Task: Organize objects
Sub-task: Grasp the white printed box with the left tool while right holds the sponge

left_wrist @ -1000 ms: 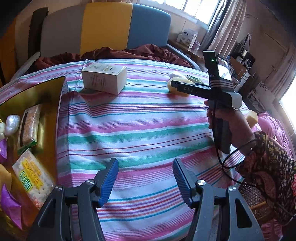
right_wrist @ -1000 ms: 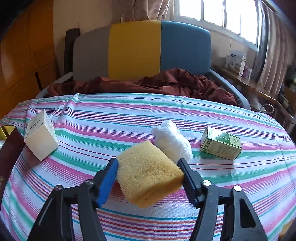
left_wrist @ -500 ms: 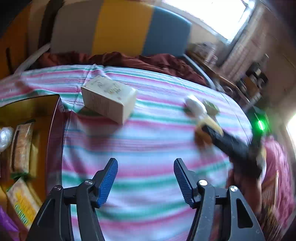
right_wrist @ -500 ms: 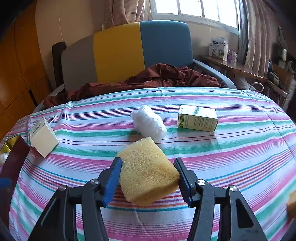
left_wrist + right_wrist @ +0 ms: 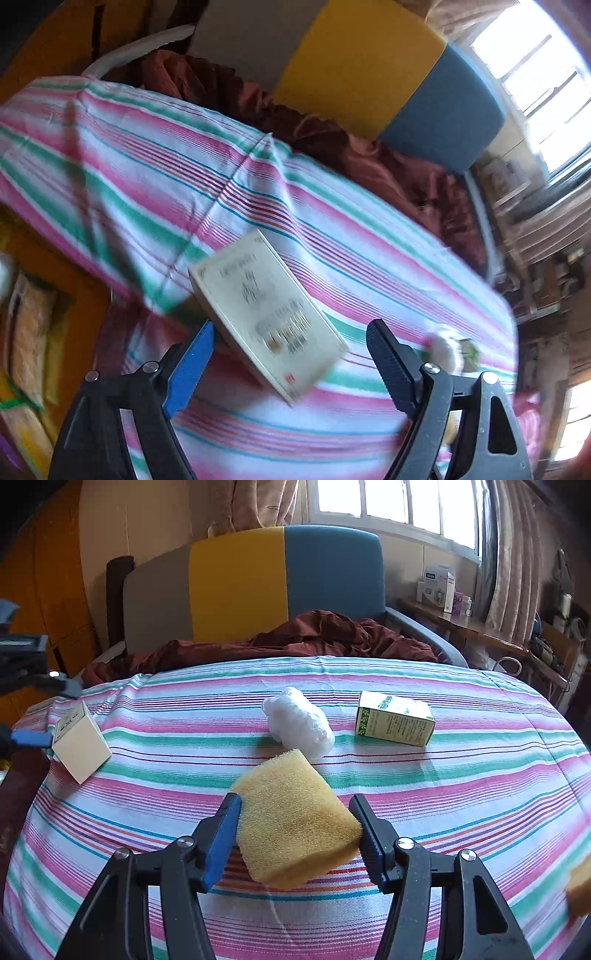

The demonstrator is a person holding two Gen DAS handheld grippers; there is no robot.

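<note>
Left wrist view, blurred: left gripper [image 5: 290, 363] jaws wide apart and opening, cream box [image 5: 267, 319] lies between them on the striped bedsheet [image 5: 147, 177], pads not pressing it. Gold tray [image 5: 79, 295] with packets at left edge of frame. Right wrist view: cream box at left, left gripper's fingers either side of it; white plastic bundle [image 5: 297, 725] centre, green box [image 5: 393, 723] right of centre. Right gripper [image 5: 295, 821] at bottom centre, jaws clamped on the yellow sponge [image 5: 295, 818].
</note>
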